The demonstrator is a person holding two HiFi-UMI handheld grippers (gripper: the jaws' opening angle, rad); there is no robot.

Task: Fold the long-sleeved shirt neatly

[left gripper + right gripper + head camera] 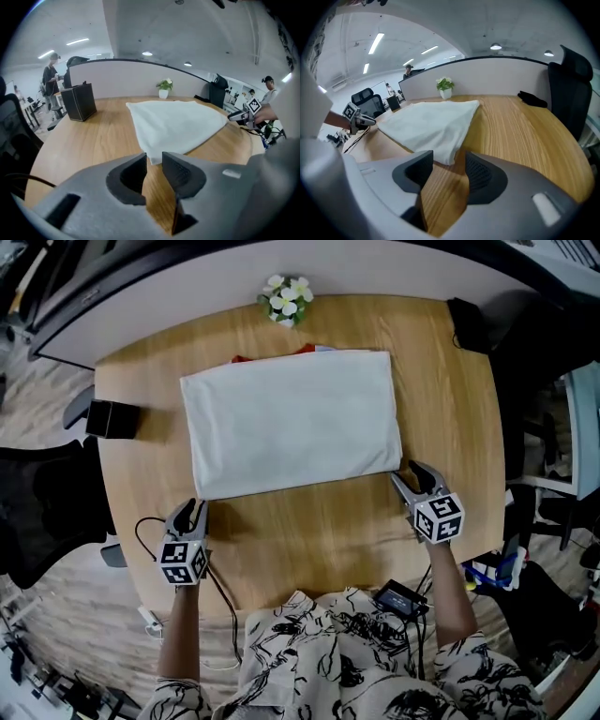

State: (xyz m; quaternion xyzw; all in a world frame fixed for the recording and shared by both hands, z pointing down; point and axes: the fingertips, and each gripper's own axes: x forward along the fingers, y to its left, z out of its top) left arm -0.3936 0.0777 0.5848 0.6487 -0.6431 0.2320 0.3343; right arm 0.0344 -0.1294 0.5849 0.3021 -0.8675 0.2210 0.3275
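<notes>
One round wooden tabletop (309,540) carries everything. The long-sleeved shirt (291,423) lies flat across its middle as a white rectangle, with the sleeves out of sight and a sliver of red showing at the far edge.

Judging by that shape, you are well into the folding. The cloth looks already doubled, and what remains is probably one more fold to shorten the rectangle, or a final smoothing. That next move calls for you to take both near corners together and carry them evenly, so the edges meet square rather than skewed.

Your left gripper (192,510) sits at the shirt's near left corner and your right gripper (413,474) at its near right corner, both low over the wood. The left fingers (180,171) stand slightly apart and grip nothing, and the corner lies just beyond their tips. The right fingers (480,176) stand wider apart, also empty. There the corner's tip reaches just into their mouth, with no pad pressing on it.
</notes>
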